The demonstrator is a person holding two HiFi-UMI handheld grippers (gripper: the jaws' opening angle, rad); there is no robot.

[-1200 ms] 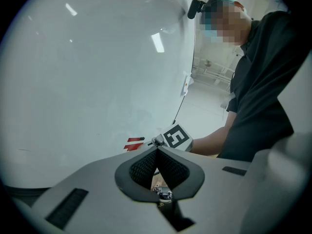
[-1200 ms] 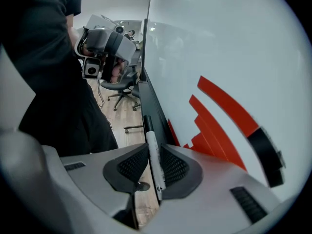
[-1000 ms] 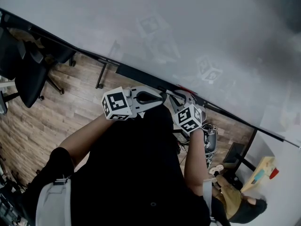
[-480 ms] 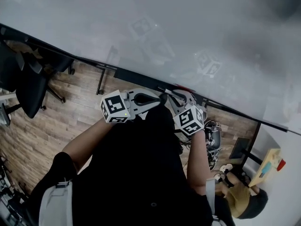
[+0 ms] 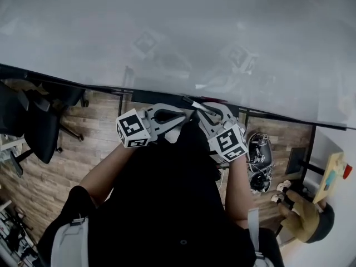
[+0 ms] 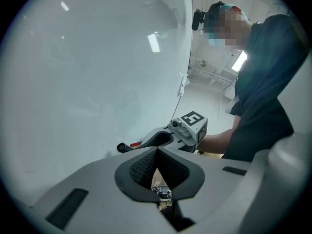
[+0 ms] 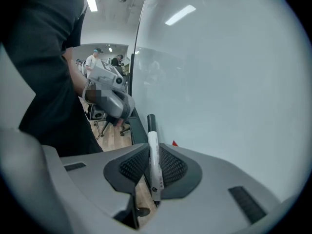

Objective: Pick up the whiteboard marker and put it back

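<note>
A white whiteboard marker (image 7: 154, 162) with a black cap stands between the jaws of my right gripper (image 7: 151, 152), which is shut on it; the cap points at the whiteboard (image 7: 224, 72). In the head view the marker (image 5: 194, 103) juts up-left from the right gripper (image 5: 204, 109), just below the board's dark bottom ledge (image 5: 100, 88). My left gripper (image 5: 186, 114) is close beside it, shut with nothing between its pads (image 6: 146, 167). From the left gripper view I see the right gripper (image 6: 168, 136) with the marker's black cap (image 6: 122, 146) against the whiteboard (image 6: 97, 72).
A small red thing (image 7: 174, 144) sits at the board's ledge right of the marker. Black office chairs (image 5: 33, 115) stand at the left on the wooden floor (image 5: 83, 143). Gear (image 5: 258, 154) lies on the floor at the right, near a crouching person (image 5: 303, 221).
The head view has swung so the board's ledge runs more level. Both grippers stay close together under the ledge, and the marker now shows sticking out of the right gripper.
</note>
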